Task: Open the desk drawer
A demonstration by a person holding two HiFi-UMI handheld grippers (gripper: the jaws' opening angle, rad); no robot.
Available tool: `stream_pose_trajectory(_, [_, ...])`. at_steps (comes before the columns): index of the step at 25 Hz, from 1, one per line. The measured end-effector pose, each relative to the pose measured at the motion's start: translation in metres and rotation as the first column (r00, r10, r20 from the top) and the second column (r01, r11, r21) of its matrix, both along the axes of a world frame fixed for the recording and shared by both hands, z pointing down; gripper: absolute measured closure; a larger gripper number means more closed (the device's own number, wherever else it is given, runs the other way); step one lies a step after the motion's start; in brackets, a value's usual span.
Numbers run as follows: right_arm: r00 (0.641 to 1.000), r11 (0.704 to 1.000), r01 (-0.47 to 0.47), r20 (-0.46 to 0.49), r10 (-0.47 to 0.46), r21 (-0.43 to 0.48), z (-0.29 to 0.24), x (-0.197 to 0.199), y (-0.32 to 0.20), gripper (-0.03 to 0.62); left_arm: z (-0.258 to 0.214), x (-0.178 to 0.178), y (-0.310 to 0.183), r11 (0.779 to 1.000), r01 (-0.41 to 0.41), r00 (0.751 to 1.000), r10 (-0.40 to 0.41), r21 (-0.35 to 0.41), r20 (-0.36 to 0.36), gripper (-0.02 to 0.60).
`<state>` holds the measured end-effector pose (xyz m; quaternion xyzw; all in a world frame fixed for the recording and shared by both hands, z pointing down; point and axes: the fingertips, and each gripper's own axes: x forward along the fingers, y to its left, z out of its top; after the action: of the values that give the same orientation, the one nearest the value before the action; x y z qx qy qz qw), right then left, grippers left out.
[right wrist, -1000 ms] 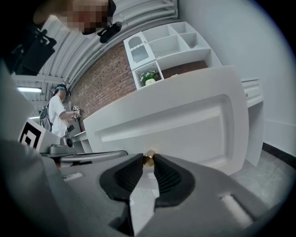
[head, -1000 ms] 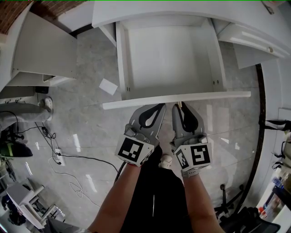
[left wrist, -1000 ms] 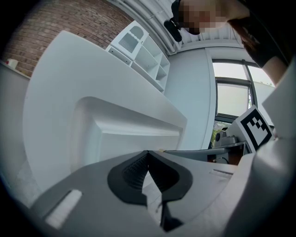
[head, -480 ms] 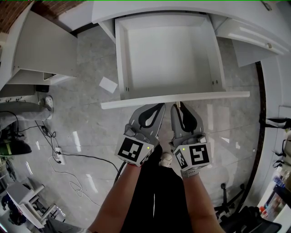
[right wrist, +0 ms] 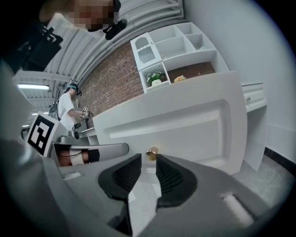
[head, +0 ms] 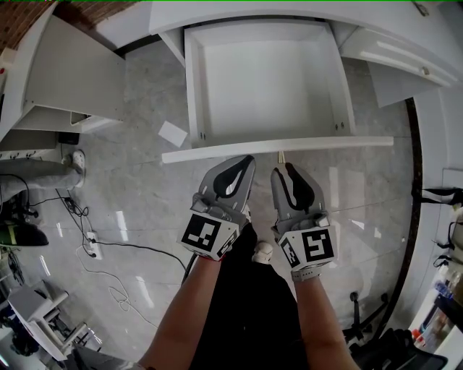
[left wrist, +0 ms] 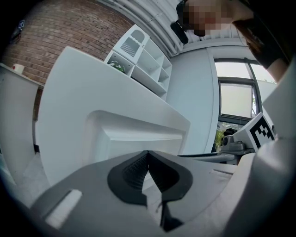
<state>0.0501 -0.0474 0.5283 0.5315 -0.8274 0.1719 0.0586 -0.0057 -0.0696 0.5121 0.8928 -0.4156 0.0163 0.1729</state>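
Below the white counter (head: 217, 14) the drawer (head: 268, 87) stands pulled far out over the floor, its bare inside open to view and its front panel (head: 275, 148) just ahead of both tools. The pull looks all but done, so the step in hand reads as letting go of the small brass knob (right wrist: 151, 153) on that panel. The next move probably calls for drawing the right gripper (right wrist: 148, 159) straight back off the knob without nudging the drawer inward; if more travel is wanted, it would have to close on the knob again first.

The right gripper's fingers (right wrist: 173, 173) have just been opening and now stand a narrow gap apart. The knob sits at the mouth of that gap, right at the tips, and the pads do not seem to press on it, so nothing is held. The left gripper (left wrist: 148, 155) hangs just beside the right one, close under the panel, its fingers (left wrist: 132, 169) closed tip to tip with nothing between them
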Motion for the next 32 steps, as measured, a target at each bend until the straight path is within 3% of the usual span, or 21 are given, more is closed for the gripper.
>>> stream_pose_trajectory(4, [1.0, 1.0, 0.003, -0.023, -0.002, 0.026, -0.007, 0.012, 0.015, 0.515, -0.005, -0.004, 0.008, 1.0, 0.018, 1.0, -0.018, -0.003, -0.003, 0.577])
stream_pose_trajectory(10, [0.999, 0.998, 0.009, -0.032, -0.006, 0.065, -0.035, 0.024, 0.032, 0.591, -0.027, -0.006, 0.025, 0.999, 0.035, 0.999, -0.035, 0.011, -0.015, 0.577])
stream_pose_trajectory(23, [1.0, 0.984, 0.022, -0.023, -0.018, 0.175, -0.133, 0.049, 0.065, 0.592, -0.101, -0.007, 0.065, 0.996, 0.048, 0.997, -0.044, 0.071, -0.057, 0.578])
stream_pose_trajectory(32, [0.998, 0.98, 0.06, -0.029, -0.056, 0.19, -0.197, 0.058, 0.096, 0.592, -0.17, -0.018, 0.087, 0.991, 0.077, 0.996, -0.07, 0.11, -0.064, 0.578])
